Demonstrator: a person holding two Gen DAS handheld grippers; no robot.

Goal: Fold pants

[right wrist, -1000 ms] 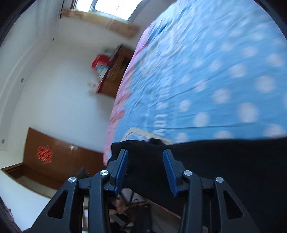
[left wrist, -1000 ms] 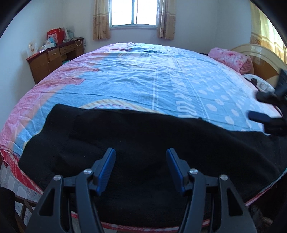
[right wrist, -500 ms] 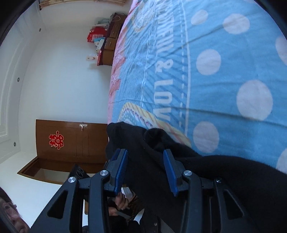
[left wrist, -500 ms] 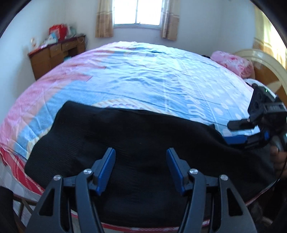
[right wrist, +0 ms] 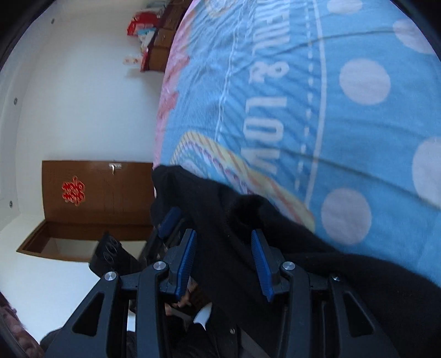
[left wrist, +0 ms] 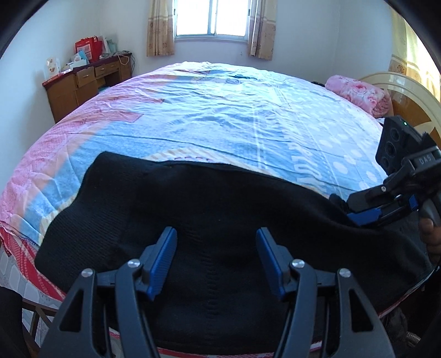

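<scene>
Left gripper (left wrist: 216, 260): jaws apart, nothing between the blue pads, poised over the black pants (left wrist: 209, 220) near their front edge; whether the tips touch the cloth cannot be told.

Right gripper (right wrist: 224, 261): jaws part-way apart, set either side of a raised fold of the pants (right wrist: 248, 220); black cloth lies between the blue pads, but a gap shows on both sides, so the pads do not press on it. In the left wrist view the same gripper (left wrist: 358, 212) enters from the right edge, low over the pants' right end, with a hand (left wrist: 430, 234) on its handle.

Pants: black knit, spread wide across the near edge of the bed (left wrist: 220, 115), one end draping toward the bed's left corner, the far edge bunched into a ridge near the right gripper.

Bed: large, covered with a blue and pink sheet printed with white dots and lettering.

Pink floral pillow (left wrist: 358, 93): at the far right of the bed, against the headboard.

Wooden dresser (left wrist: 82, 82): by the left wall, cluttered top.

Window (left wrist: 210, 18): on the far wall, curtained.

Brown door (right wrist: 96, 192): bears a red ornament.
</scene>
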